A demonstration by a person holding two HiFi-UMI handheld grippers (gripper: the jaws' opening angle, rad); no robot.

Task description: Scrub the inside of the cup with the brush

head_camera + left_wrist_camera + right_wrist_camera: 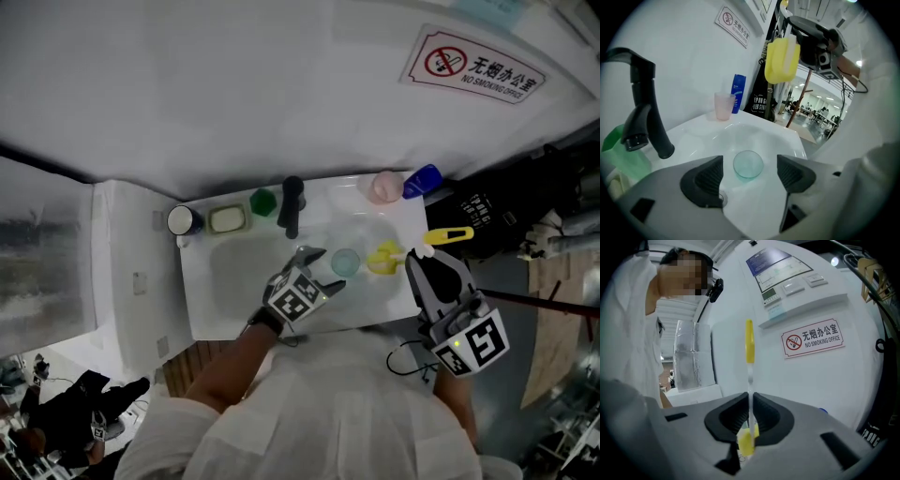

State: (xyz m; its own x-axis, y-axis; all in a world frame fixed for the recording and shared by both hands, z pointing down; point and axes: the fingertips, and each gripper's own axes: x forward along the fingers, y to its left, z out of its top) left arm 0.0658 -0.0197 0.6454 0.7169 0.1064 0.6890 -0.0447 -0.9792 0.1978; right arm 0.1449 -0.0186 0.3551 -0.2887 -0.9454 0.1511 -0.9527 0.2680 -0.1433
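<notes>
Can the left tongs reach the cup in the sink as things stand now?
Probably yes. The left tongs are open and the cup stands upright just ahead, in line with the gap, with nothing between. The brush, in the right tongs, is off to the side.

**Item 1.** No-smoking sign [473,67], a white plate with a red border, fixed to the white wall [234,84].
- At its left is a red roundel with a barred cigarette.
- The upper line reads "无烟办公室".
- The lower line reads "NO SMOKING OFFICE".
- Both lines are legible in the head view and the right gripper view. The left gripper view shows only the roundel and some dark strokes.

**Item 2.** Black fabric [761,101] carries white block lettering in two lines, not surely legible.

**Item 3.** Blue bottle [738,93] has white print, too small to read.

**Item 4.** Wall notice [776,268] with a blue header; its print is too small to read.
</notes>
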